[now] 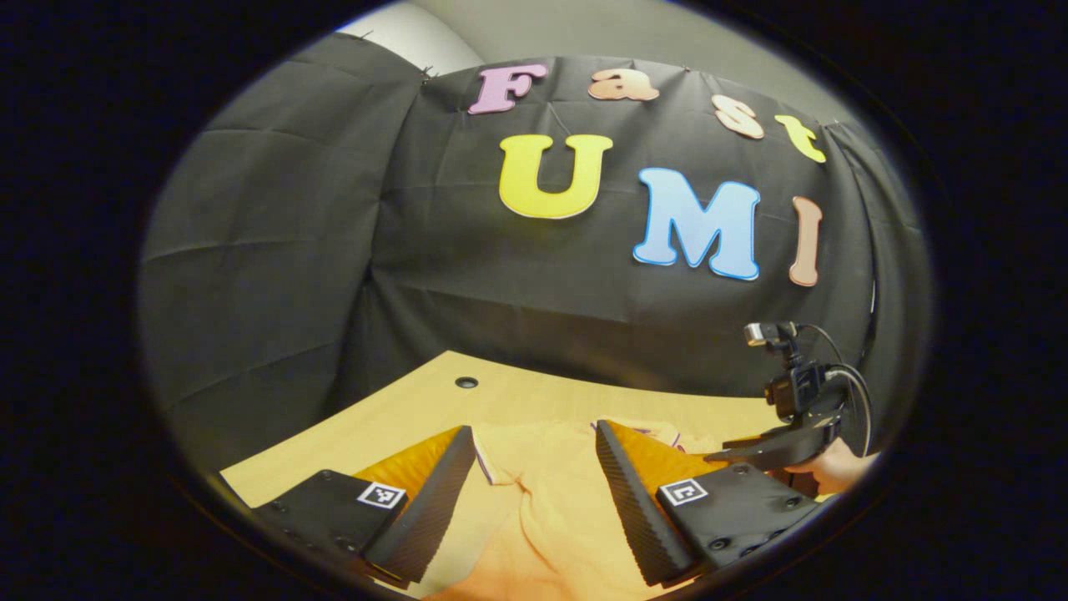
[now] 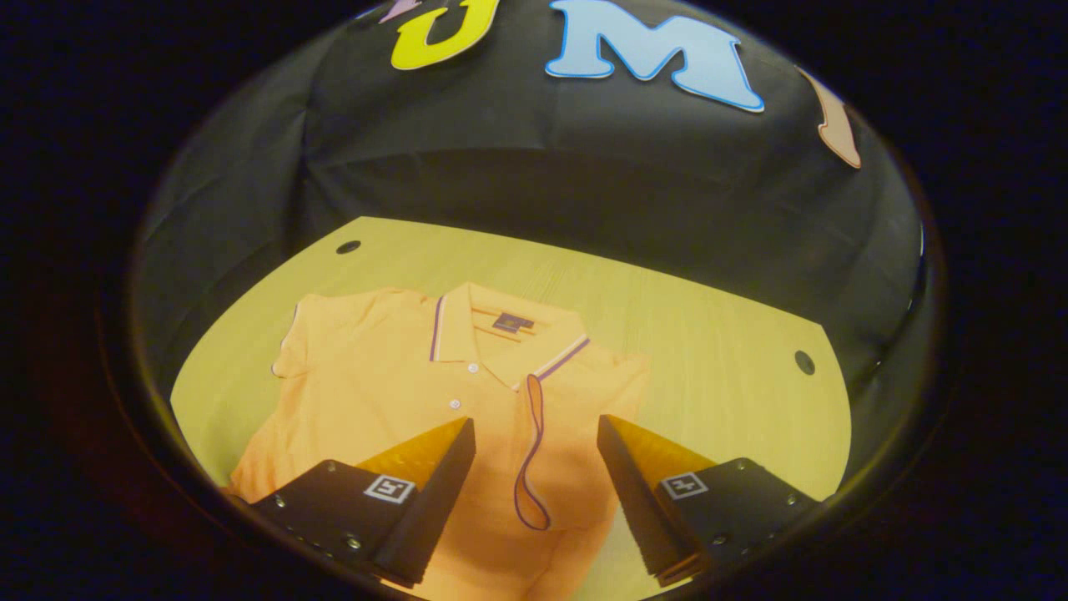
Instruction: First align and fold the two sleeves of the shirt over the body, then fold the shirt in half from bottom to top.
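The orange polo shirt [image 2: 400,376] lies flat on the table [image 2: 709,351], one sleeve [image 2: 534,451] folded over its body, while the left gripper [image 1: 534,484] and right gripper [image 2: 534,476] hover above with jaws spread, gripping nothing.

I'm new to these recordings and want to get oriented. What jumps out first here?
An orange short-sleeved polo shirt with a purple-trimmed collar lies on the pale wooden table, one sleeve already folded over its body. The right gripper hangs open above it; the left gripper is open too.
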{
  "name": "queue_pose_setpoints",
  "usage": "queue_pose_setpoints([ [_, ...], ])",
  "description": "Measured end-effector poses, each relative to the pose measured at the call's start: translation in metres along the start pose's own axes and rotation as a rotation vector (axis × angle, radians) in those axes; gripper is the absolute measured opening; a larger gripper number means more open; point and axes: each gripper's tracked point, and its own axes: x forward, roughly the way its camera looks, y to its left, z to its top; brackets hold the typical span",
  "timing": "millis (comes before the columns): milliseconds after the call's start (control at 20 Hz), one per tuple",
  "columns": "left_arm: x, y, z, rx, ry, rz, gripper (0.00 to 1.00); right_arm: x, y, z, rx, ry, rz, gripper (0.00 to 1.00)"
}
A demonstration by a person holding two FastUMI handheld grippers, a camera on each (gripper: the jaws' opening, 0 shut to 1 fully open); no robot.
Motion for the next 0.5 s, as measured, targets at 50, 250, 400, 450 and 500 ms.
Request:
queue_pose_setpoints([
  [50, 0.004, 0.000, -0.004, 0.000, 0.006, -0.004, 0.95, -0.007, 0.000, 0.004, 0.005, -0.013, -0.002, 0.95],
  [250, 0.023, 0.005, -0.016, -0.009, 0.028, -0.010, 0.94, -0.038, 0.000, 0.018, 0.032, -0.067, -0.007, 0.96],
  [400, 0.043, 0.014, -0.026, -0.009, 0.037, -0.003, 0.95, -0.064, -0.001, 0.026, 0.061, -0.105, -0.024, 0.96],
  [450, 0.051, 0.019, -0.029, -0.007, 0.039, 0.003, 0.97, -0.073, 0.001, 0.029, 0.077, -0.118, -0.024, 0.96],
  [500, 0.060, 0.023, -0.032, -0.005, 0.042, 0.007, 0.97, -0.082, 0.002, 0.031, 0.092, -0.132, -0.024, 0.96],
])
